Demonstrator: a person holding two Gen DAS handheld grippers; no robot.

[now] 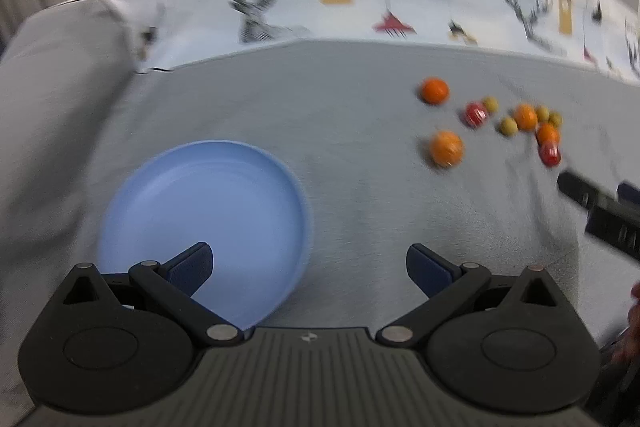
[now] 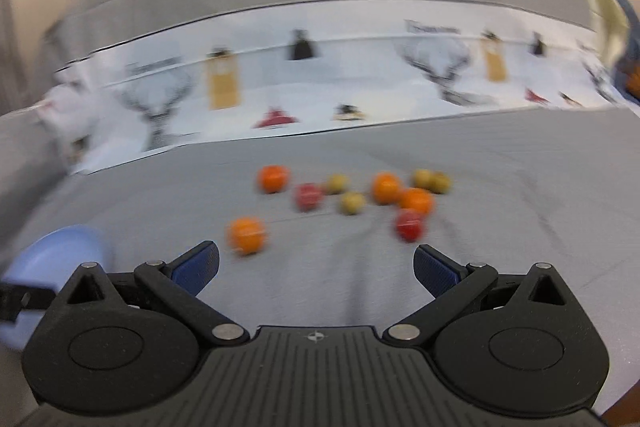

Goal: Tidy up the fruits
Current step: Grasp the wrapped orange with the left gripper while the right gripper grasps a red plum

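We hold both grippers, left gripper [image 1: 309,267] and right gripper [image 2: 316,269], with jaws wide and empty, since the fruits [image 2: 352,201] lie loose beside the blue plate [image 1: 208,195].

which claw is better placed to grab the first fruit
Right, probably. The right claw is open and faces the fruit, with the nearest orange just ahead of its fingers. The left claw, also open, hangs over the blue plate, with the fruit farther off to its right.
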